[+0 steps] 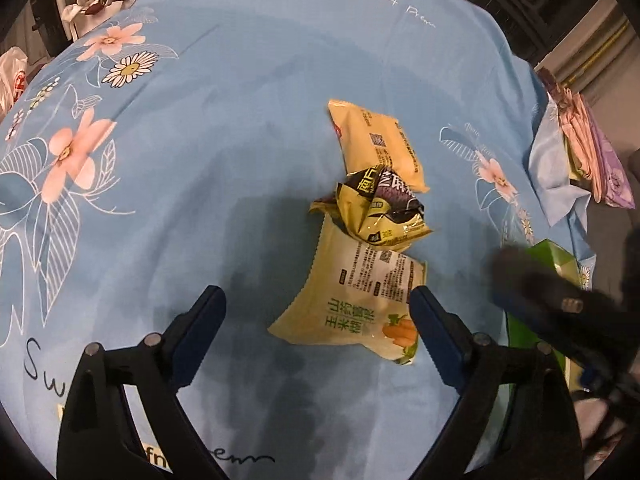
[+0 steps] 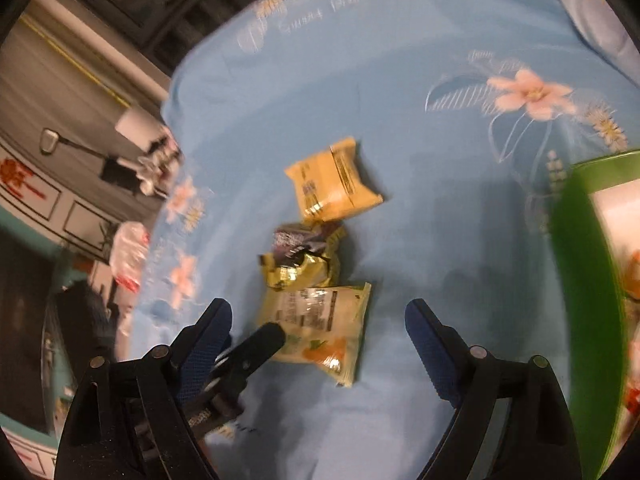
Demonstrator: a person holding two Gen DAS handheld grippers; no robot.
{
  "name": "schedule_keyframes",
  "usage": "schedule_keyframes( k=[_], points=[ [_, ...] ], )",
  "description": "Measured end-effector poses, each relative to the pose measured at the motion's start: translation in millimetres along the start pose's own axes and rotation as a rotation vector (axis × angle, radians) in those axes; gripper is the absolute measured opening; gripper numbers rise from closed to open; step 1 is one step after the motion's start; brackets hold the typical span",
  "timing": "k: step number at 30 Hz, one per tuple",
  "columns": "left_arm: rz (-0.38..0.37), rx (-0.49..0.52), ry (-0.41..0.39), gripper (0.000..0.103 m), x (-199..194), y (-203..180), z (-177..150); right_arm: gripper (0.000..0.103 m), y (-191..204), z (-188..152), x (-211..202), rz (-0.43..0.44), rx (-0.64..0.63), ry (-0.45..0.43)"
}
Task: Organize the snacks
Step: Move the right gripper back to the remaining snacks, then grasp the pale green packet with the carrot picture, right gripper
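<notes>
Three snack packets lie in a row on the blue floral cloth. The nearest is a pale yellow-green packet with a carrot picture. Above it lies a crumpled yellow and dark packet. Farthest is a yellow packet. My left gripper is open and empty, low over the cloth, its right finger beside the carrot packet. My right gripper is open and empty, above the carrot packet. It shows blurred in the left wrist view.
A green box stands at the right with packets inside; it also shows in the left wrist view. Folded cloths lie at the cloth's right edge. A white plastic bag and room furniture sit beyond the left edge.
</notes>
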State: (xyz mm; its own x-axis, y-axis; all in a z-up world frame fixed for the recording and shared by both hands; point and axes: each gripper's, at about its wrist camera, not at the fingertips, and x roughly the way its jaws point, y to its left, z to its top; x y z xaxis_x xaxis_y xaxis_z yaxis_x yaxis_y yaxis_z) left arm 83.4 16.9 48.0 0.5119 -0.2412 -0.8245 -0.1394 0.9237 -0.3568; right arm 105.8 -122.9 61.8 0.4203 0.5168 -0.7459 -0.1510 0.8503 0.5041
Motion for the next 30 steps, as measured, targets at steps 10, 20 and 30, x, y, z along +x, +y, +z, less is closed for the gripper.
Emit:
schedule_keyframes(
  k=[10, 20, 30],
  points=[
    [-0.007, 0.055, 0.038, 0.054, 15, -2, -6, 0.063, -15, -7, 47, 0.087, 0.062, 0.141],
    [-0.066, 0.086, 0.041, 0.026, 3, -15, -21, 0.047, -9, -17, 32, 0.112, 0.027, 0.099],
    [-0.07, 0.219, -0.098, 0.026, -24, -52, -34, 0.047, 12, -30, -15, 0.081, -0.065, -0.052]
  ],
)
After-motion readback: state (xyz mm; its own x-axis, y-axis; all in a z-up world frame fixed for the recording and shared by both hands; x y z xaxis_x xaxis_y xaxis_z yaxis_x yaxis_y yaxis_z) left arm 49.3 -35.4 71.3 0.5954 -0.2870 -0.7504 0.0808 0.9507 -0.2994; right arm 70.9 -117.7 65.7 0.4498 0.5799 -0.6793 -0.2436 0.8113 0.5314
